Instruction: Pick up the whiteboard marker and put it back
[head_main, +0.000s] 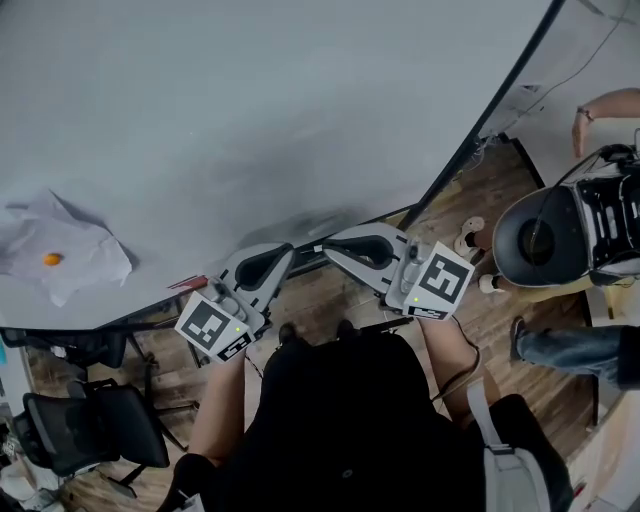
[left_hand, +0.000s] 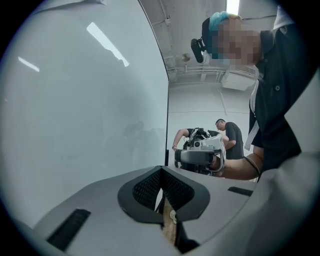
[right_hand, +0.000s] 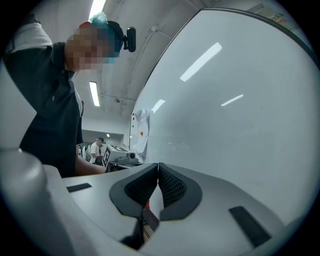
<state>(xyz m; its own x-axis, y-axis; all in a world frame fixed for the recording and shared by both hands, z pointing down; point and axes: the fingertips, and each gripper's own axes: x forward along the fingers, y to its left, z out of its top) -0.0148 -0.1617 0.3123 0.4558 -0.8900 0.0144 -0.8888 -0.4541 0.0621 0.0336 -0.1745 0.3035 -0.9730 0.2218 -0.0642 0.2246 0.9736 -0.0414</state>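
Left tool: the left tool (head_main: 286, 250) is held low in front of the whiteboard (head_main: 250, 110). Its own view shows the two black pads pressed together at the tip, with nothing between them.
Right tool: the right tool (head_main: 330, 243) is just beside the left one, and their tips point toward each other. Its own view shows the pads pressed together and nothing pinched.
Marker: I cannot tell for sure where it is. A thin red thing (head_main: 186, 283) lies at the whiteboard's lower edge, just left of the left tool, but it is too small to name.
Head view only: the wooden floor (head_main: 500, 190), black chairs (head_main: 95, 425) at lower left, and another person's arm (head_main: 605, 103) at upper right.
Left gripper view only: the right tool seen from the side, in the holder's hand (left_hand: 235, 167), with people (left_hand: 232, 137) standing behind it.
Right gripper view only: a red patch (right_hand: 146, 210) shows through the gap below the pads. Beyond the pads is the left tool's marker cube (right_hand: 116, 151).
Paper: a crumpled white sheet (head_main: 60, 255) is stuck on the whiteboard, well left of both tools, with an orange dot (head_main: 52, 259) on it. The right gripper view shows it too.
In the way: the left tool's body covers the whiteboard's edge to the right of the red thing.
Counts: two tools, two marker cubes, one sheet, one orange dot, one red thing, two chairs, and two people behind in the left gripper view.
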